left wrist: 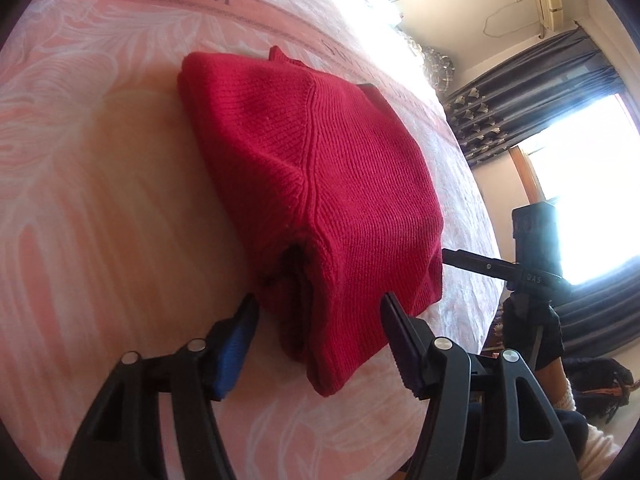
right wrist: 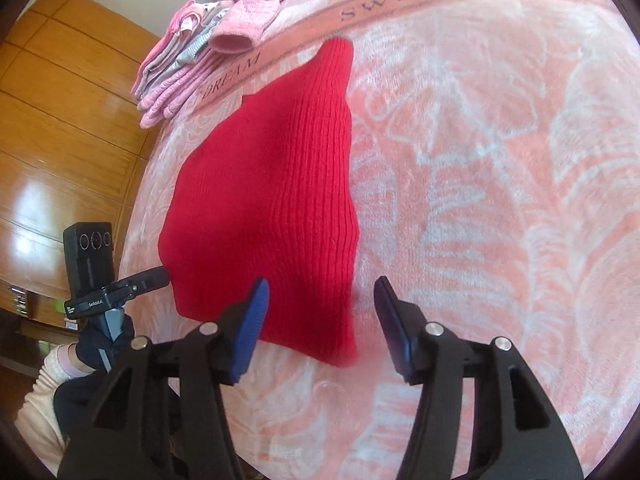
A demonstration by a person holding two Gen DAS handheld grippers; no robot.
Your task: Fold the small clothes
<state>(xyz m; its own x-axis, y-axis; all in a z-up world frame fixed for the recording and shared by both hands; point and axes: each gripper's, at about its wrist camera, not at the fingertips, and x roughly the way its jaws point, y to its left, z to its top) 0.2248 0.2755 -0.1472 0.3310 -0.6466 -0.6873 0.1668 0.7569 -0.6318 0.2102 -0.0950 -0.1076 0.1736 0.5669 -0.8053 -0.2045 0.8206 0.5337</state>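
Left wrist view: we hover both wide-open grippers — left gripper (left wrist: 320,304), right gripper (right wrist: 322,292) — at the near end of the folded red knit sweater (left wrist: 316,184) on the pink blanket (left wrist: 100,200) — soft, light, floppy, probably best pinched through all layers at a near corner.

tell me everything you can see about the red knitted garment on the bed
The red knitted garment is a ribbed wool-like knit, already folded into a compact, thick bundle with a raised seam along its top and layered edges at the near end. It lies flat on the pink patterned blanket. The left hand-held gripper is open, straddling its near end; the right hand-held gripper is open at its corner. Neither grips it.
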